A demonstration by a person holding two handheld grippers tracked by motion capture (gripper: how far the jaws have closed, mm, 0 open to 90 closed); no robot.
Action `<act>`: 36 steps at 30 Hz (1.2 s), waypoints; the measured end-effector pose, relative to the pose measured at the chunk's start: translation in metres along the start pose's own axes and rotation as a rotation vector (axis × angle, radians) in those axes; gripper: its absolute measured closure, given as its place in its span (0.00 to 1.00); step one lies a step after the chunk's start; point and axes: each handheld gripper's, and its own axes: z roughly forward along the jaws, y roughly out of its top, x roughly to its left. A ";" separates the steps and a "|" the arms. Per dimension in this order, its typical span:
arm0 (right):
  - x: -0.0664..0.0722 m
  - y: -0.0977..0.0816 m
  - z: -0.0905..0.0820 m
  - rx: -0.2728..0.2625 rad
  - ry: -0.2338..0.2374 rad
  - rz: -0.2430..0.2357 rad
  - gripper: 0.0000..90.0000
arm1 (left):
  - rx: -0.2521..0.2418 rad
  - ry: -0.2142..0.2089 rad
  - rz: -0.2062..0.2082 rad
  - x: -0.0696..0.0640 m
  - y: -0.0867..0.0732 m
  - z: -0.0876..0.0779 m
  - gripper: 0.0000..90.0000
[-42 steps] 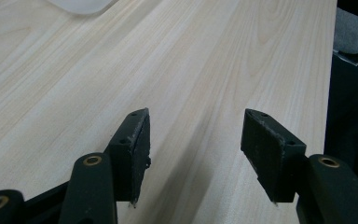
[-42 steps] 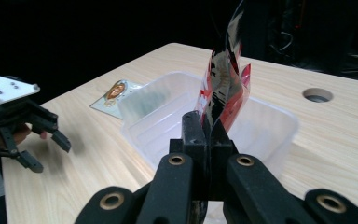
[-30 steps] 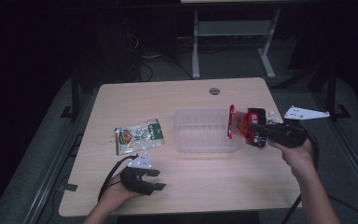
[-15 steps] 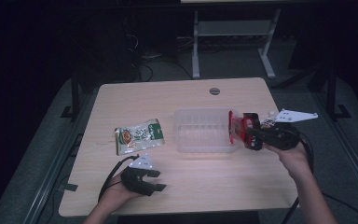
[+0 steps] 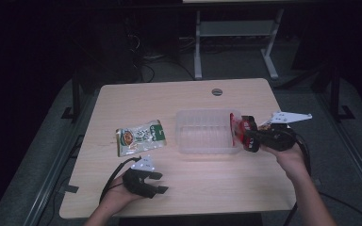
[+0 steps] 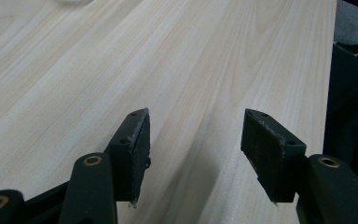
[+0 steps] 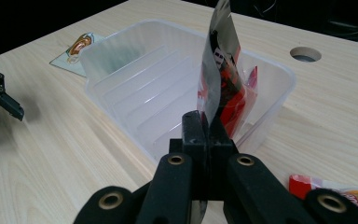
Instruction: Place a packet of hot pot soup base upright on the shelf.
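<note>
A clear plastic container (image 5: 202,133) stands in the middle of the wooden table (image 5: 169,99). My right gripper (image 5: 244,134) is shut on the edge of a red and silver snack packet (image 5: 236,128). In the right gripper view the packet (image 7: 223,74) stands upright over the container's (image 7: 135,88) near right end, pinched between the closed jaws of that gripper (image 7: 204,122). A green snack packet (image 5: 140,137) lies flat to the left of the container. My left gripper (image 5: 159,182) rests near the table's front left; its jaws (image 6: 196,135) stand open over bare wood with nothing between them.
Another red packet (image 7: 335,189) lies on the table beside my right hand. A round cable hole (image 5: 217,92) sits near the far edge. Behind the table stands a white metal frame (image 5: 235,33) on a dark floor.
My right gripper has carried the red packet a little left and down, bringing it to the container's right end. The left gripper has stayed put.
</note>
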 end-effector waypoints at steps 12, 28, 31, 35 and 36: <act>-0.004 -0.002 0.011 0.001 -0.005 0.038 0.92 | 0.006 -0.001 0.002 0.000 0.000 0.000 0.47; 0.000 0.001 -0.007 -0.033 -0.022 0.057 0.55 | 0.008 0.002 0.003 0.000 -0.001 0.000 0.47; 0.002 0.003 -0.018 -0.052 -0.022 0.044 0.53 | 0.009 0.001 0.000 0.000 -0.001 0.000 0.47; 0.006 -0.002 -0.029 -0.053 -0.005 0.031 0.63 | 0.007 -0.001 0.000 0.000 -0.001 0.001 0.47; 0.007 -0.004 -0.029 -0.050 -0.006 0.025 0.68 | 0.007 -0.001 0.004 -0.001 -0.001 0.001 0.47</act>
